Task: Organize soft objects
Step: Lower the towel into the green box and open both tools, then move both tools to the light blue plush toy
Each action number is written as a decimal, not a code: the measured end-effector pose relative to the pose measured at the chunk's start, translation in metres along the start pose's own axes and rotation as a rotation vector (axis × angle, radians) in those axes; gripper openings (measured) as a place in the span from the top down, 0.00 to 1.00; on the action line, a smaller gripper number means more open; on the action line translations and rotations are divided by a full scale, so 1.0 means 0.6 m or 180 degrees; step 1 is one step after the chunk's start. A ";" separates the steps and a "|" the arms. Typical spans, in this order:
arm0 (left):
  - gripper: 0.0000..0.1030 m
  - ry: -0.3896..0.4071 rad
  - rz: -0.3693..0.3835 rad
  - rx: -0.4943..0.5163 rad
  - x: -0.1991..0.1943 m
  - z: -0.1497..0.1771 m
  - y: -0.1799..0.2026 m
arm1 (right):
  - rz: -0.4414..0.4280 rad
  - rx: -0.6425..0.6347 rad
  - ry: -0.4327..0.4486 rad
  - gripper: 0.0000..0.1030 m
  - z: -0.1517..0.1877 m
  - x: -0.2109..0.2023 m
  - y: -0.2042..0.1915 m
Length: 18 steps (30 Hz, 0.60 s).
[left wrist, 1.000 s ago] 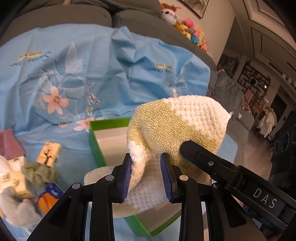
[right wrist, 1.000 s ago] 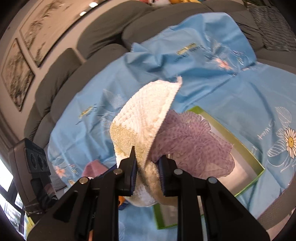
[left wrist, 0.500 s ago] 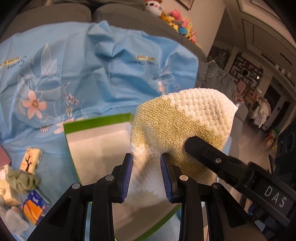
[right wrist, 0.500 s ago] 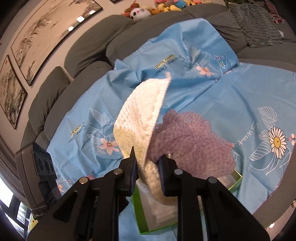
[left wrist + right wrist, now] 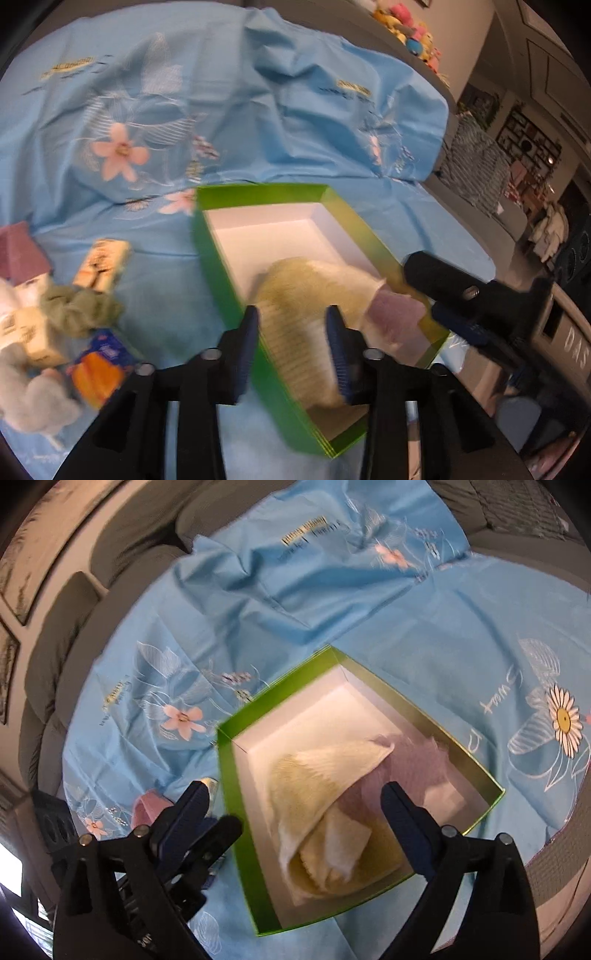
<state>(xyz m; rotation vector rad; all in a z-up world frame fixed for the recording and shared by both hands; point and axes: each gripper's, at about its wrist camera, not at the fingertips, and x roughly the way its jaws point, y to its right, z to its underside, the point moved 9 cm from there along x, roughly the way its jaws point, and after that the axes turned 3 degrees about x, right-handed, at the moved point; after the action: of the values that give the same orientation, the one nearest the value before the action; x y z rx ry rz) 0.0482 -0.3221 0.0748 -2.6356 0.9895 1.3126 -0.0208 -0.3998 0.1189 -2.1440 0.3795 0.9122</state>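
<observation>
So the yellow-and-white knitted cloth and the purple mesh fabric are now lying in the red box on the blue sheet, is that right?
Not quite: the box is green, not red, as the right wrist view shows. The knitted cloth and the purple mesh fabric do lie inside it, on the blue sheet.

— What surfaces am I seeing?
— Box (image 5: 236, 812): smooth card, green outside, matt white inside. Towel (image 5: 317, 794): rough looped cloth. Mesh (image 5: 417, 771): thin lilac fabric. Sheet (image 5: 406, 627): smooth, creased blue cloth. My gripper pads (image 5: 247, 339): blue, ribbed.

A home living room: grey sofa (image 5: 122, 550), framed wall paintings (image 5: 22, 587), plush toys (image 5: 413, 33).
</observation>
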 end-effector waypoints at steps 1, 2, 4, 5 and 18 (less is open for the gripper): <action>0.46 0.0045 -0.0031 -0.0035 -0.015 0.001 -0.013 | 0.0006 -0.0009 0.0024 0.08 0.000 -0.006 -0.004; 0.37 0.0082 -0.0050 -0.0068 -0.025 0.002 -0.025 | 0.0012 -0.0014 0.0028 0.07 0.001 -0.007 -0.007; 0.31 0.0166 -0.0090 -0.0152 -0.052 0.006 -0.054 | -0.0026 -0.0056 0.0035 0.06 0.006 -0.012 -0.021; 0.31 0.0205 -0.0122 -0.0205 -0.068 0.011 -0.071 | -0.0055 -0.0087 0.0026 0.05 0.010 -0.012 -0.030; 0.30 0.0363 -0.0800 -0.0717 -0.222 0.087 -0.295 | -0.0485 -0.0764 -0.0232 0.01 0.107 0.006 -0.209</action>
<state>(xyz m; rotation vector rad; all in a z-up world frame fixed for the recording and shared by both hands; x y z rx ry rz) 0.0512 -0.0953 0.0957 -2.9096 0.5206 1.2958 0.0159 -0.2682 0.1539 -2.3120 0.0708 0.9855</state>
